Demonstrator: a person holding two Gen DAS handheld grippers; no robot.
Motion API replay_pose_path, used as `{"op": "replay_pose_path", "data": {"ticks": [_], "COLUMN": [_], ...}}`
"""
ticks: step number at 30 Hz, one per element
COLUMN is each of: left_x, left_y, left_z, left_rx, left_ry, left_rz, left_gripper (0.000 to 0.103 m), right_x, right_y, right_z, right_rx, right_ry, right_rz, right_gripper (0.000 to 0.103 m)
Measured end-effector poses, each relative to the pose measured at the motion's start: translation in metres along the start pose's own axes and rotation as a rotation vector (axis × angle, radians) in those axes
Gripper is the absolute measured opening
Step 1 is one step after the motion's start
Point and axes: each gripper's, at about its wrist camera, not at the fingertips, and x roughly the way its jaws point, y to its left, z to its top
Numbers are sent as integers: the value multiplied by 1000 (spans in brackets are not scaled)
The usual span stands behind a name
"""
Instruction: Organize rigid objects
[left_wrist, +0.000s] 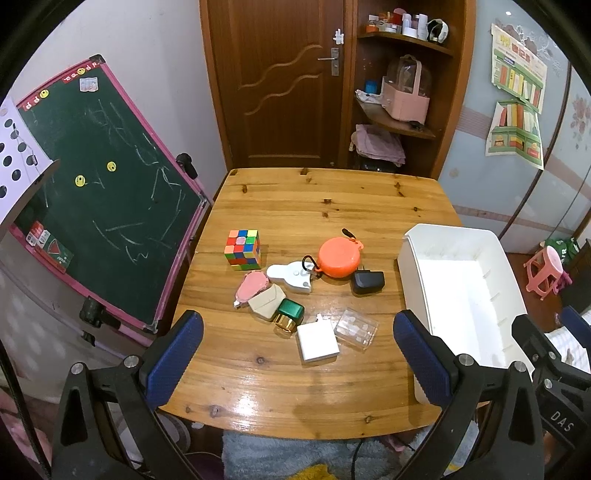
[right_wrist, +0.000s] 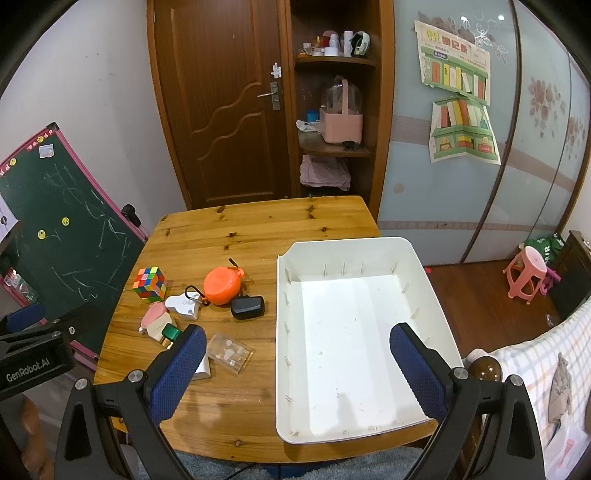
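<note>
A: What is seen, largest first?

B: A wooden counter is shown, with a white bin set on its right part, nothing lying in it. Left of the bin a cluster is laid out: a colour cube, an orange round case, a white square block, a clear plastic box, a black adapter, a green bottle with a gold cap.

A: Any writing?

B: "GenRobot.AI" is read on the left gripper body from the right view, "DAS" on the right gripper from the left view.

A: And the jaws?

B: Both pairs are held wide apart above the counter's near edge, nothing between them. A chalkboard is leaned at the left.
</note>
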Motion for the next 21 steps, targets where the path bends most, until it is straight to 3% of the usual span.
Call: {"op": "replay_pose_path", "data": {"ticks": [21], "left_x": [-2], "left_y": [-2], "left_z": [1], "left_rx": [6], "left_ry": [-11], "left_rz": [1], "left_gripper": [103], "right_x": [0], "right_y": [-2], "right_z": [0], "right_rx": [0], "right_ry": [8], "right_rz": [1], "right_gripper": [100]}}
